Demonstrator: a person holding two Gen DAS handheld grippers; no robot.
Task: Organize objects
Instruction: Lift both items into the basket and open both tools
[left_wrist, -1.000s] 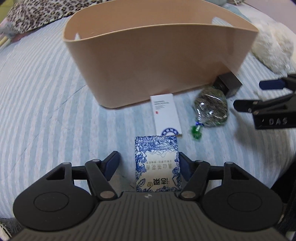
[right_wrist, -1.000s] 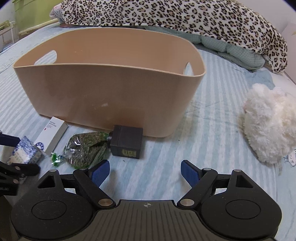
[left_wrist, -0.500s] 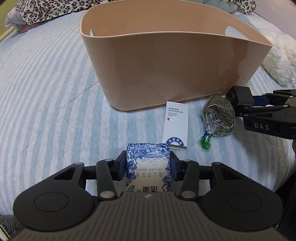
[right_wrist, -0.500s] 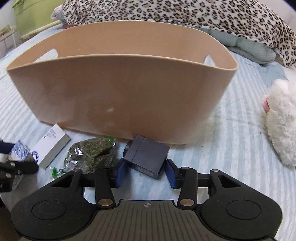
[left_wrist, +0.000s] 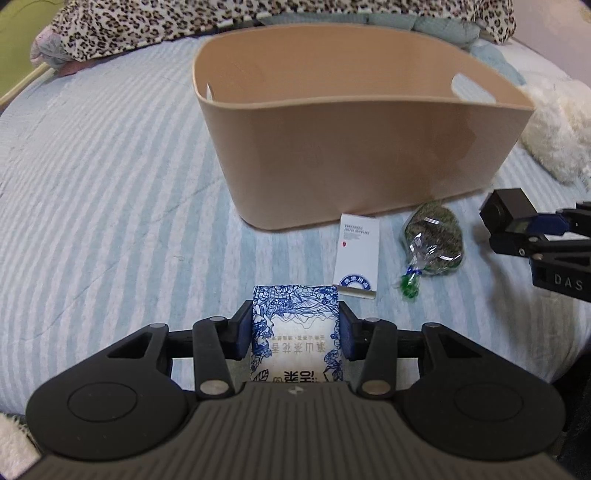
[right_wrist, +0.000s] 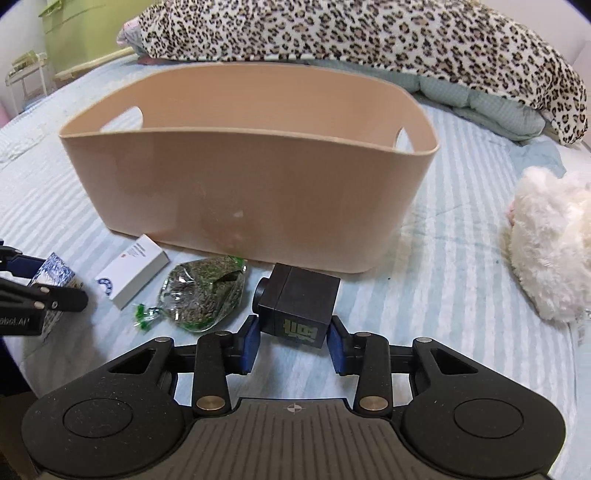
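on the striped bed: beige tub (left_wrist: 369, 147) sits mid-sheet
left gripper (left_wrist: 295, 332): pinching the blue-and-white packet (left_wrist: 295, 325), near edge
right gripper (right_wrist: 293, 338): pads pressed on the black cube (right_wrist: 297, 304)
between them: white box (left_wrist: 356, 258) and herb bag (left_wrist: 434, 240), just before the tub

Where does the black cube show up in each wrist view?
Left wrist: black cube at far right edge, held by the right hand-held gripper.
Right wrist: lower centre, between that gripper's pads.
Shared landmark: herb bag, just left of the cube.
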